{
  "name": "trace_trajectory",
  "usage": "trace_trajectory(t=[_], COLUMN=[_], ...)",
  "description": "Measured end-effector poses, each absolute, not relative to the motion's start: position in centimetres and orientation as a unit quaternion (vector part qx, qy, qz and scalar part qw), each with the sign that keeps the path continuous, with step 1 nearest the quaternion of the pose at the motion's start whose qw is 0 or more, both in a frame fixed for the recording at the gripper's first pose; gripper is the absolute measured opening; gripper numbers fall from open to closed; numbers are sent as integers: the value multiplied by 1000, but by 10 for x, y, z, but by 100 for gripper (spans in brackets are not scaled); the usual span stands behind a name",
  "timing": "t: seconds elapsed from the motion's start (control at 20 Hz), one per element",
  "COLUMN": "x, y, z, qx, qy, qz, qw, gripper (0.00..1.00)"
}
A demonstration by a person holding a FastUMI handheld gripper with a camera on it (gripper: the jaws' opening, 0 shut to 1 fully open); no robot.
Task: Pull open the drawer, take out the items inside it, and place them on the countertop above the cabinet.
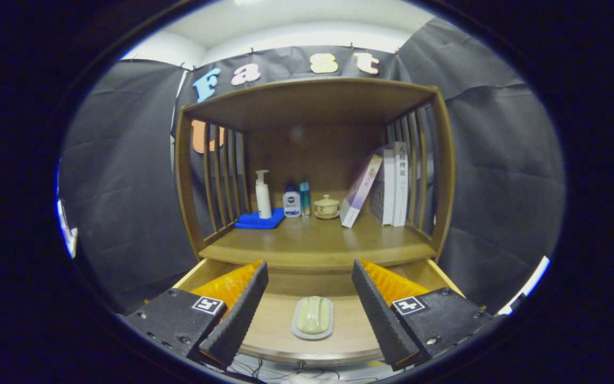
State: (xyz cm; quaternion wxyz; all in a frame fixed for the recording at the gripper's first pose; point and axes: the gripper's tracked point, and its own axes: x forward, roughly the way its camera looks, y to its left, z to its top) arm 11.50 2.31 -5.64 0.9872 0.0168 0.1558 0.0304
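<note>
The wooden drawer (280,330) under the cabinet's countertop (317,242) stands pulled out toward me. On its floor lies a pale green bar of soap on a small grey dish (313,318). My gripper (309,269) hovers above the drawer, open, with the soap dish below and between its two fingers. Nothing is touched by either finger.
On the countertop stand a white pump bottle (262,194) on a blue cloth (257,220), two small bottles (296,201), a lidded ceramic pot (326,207) and several books (387,186) leaning at the right. Slatted wooden sides and a top shelf enclose that space. Cables lie below the drawer front.
</note>
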Motion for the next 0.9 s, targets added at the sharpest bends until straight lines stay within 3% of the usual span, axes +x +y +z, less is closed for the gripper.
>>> trace_trajectory(t=[0.3, 0.55, 0.9], x=[168, 184, 185], y=[22, 27, 36], z=[-84, -140, -203], qx=[13, -3, 9], qy=[268, 386, 517], qz=[28, 32, 33], qw=[963, 922, 855], gripper=[99, 92, 66])
